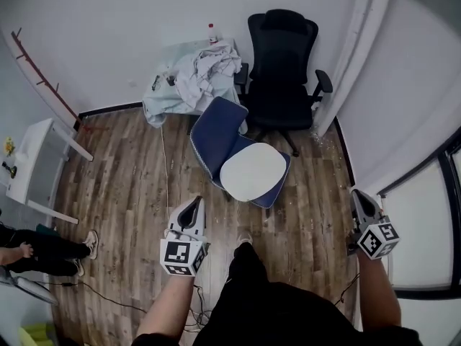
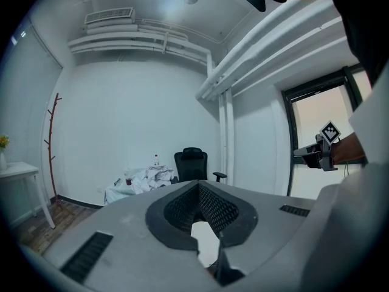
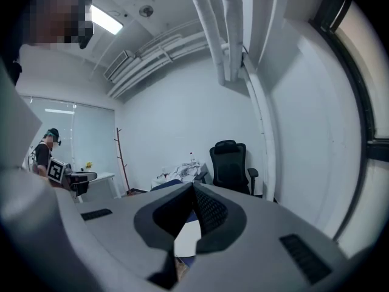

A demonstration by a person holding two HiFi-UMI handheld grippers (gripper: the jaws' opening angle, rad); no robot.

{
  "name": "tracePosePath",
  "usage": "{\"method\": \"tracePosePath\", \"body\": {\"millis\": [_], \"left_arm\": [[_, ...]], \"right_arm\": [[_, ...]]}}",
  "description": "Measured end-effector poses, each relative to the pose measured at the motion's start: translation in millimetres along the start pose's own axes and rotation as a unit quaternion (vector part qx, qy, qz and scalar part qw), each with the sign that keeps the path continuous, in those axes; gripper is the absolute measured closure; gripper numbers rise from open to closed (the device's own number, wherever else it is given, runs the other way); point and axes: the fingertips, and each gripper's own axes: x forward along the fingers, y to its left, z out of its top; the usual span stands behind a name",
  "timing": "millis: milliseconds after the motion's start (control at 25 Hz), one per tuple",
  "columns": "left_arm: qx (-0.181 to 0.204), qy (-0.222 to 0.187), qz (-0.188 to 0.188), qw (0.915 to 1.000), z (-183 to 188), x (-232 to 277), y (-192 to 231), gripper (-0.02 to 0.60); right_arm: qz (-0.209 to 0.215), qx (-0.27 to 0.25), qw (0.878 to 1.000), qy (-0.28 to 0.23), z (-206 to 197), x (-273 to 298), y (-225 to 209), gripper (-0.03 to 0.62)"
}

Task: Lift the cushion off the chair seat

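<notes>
- In the middle of the brown wood-plank floor (image 1: 130, 186) stands a blue fabric chair (image 1: 216, 132). The round, flat white cushion (image 1: 252, 171) lies on its seat, covering most of it.
- On the near side, left of the chair, the left tool (image 1: 194, 206) points toward the cushion but is apart from it. Its jaws are closed tip to tip, with nothing gripped.
- On the near right, the right tool (image 1: 360, 199) is beside the dark-framed window (image 1: 428, 229), well apart from the cushion. Its jaws are also pressed together and hold nothing.
- Neither tool touches the chair or the cushion.
- Just beyond the blue chair, a black high-backed office chair with armrests (image 1: 281, 71) stands against the far white wall.
- Left of that chair is a low counter draped in crumpled white cloth (image 1: 187, 85). A small clear bottle with a red cap (image 1: 212, 33) stands at its far edge.
- At the far left is a white counter on thin legs (image 1: 32, 164). A thin brown branch-shaped coat stand (image 1: 43, 74) runs along the wall behind it.
- At the near left edge, another person's dark-trousered legs and light shoes (image 1: 88, 245) rest on the floor.
</notes>
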Motion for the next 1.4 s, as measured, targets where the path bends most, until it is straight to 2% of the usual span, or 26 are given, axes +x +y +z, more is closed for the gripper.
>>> {"method": "tracePosePath", "body": {"millis": [280, 440, 560, 840, 1040, 1400], "left_arm": [[0.011, 0.004, -0.023, 0.9997, 23.7, 68.6, 31.0, 0.577], [0.008, 0.000, -0.044, 0.9990, 34.1, 110.7, 42.5, 0.577], [-0.005, 0.001, -0.057, 0.9984, 34.9, 142.1, 48.5, 0.577], [-0.005, 0.007, -0.085, 0.9963, 30.7, 205.2, 74.3, 0.577], [-0.009, 0.010, -0.096, 0.9953, 30.5, 248.4, 88.0, 0.577], [-0.014, 0.002, -0.105, 0.9944, 35.6, 284.5, 88.7, 0.577]], "right_arm": [[-0.013, 0.012, 1.000, 0.004, 27.5, 66.6, -10.5, 0.583], [0.005, -0.001, 1.000, 0.014, 42.6, 101.1, -1.5, 0.583], [0.009, -0.009, 1.000, 0.017, 49.1, 126.0, 2.4, 0.583], [0.002, 0.004, 0.999, 0.036, 40.5, 188.3, 10.1, 0.583], [-0.006, 0.002, 0.999, 0.035, 52.0, 219.6, 6.2, 0.583], [-0.008, 0.002, 0.999, 0.034, 63.9, 252.5, -9.0, 0.583]]}}
